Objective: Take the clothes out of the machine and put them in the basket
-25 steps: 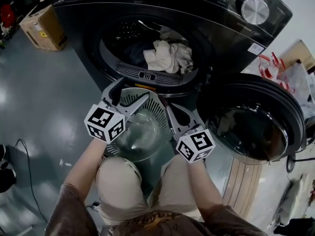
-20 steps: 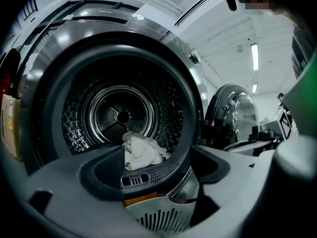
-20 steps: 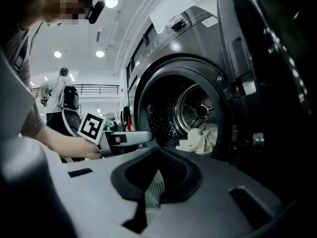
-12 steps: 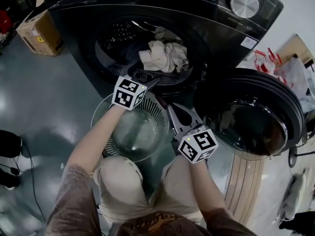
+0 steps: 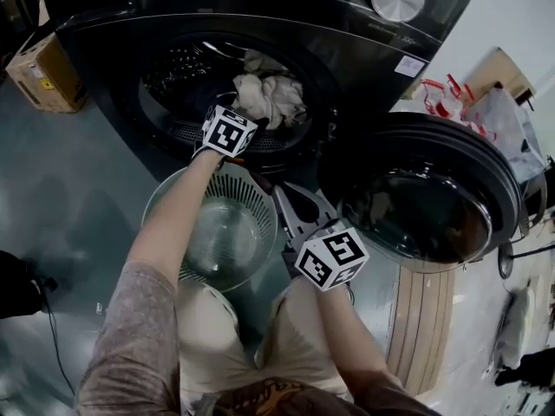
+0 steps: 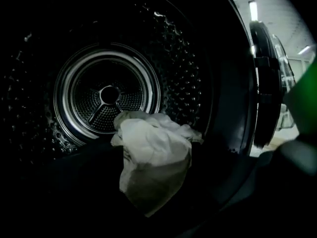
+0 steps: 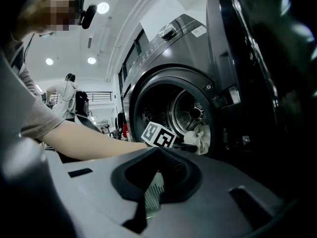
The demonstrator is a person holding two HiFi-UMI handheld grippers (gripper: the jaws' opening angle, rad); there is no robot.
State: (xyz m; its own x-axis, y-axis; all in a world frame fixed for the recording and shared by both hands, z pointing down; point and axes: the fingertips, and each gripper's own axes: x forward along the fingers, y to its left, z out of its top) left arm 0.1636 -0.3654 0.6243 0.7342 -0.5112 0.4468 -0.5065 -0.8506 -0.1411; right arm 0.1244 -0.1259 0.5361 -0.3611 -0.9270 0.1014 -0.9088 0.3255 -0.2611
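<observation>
A cream bundle of clothes (image 5: 270,96) lies at the mouth of the dark washing machine's drum (image 5: 178,68); it shows pale against the steel back wall in the left gripper view (image 6: 153,152). My left gripper (image 5: 245,108) reaches into the opening, just short of the clothes. Its jaws have just been opening wider and nothing is between them. The round slatted basket (image 5: 173,199) stands on the floor below the opening. My right gripper (image 5: 284,196) hovers over the basket's right rim, shut and empty. In the right gripper view the left gripper (image 7: 185,145) nearly touches the clothes (image 7: 202,139).
The machine's round door (image 5: 429,202) hangs open to the right, close beside my right gripper. A cardboard box (image 5: 35,72) sits at the far left and plastic bags (image 5: 486,115) at the right. The person's knees are just behind the basket. Another person (image 7: 69,95) stands far off.
My left gripper has travelled from above the basket forward and down into the drum opening, up to the clothes. The right gripper has stayed over the basket's rim.
</observation>
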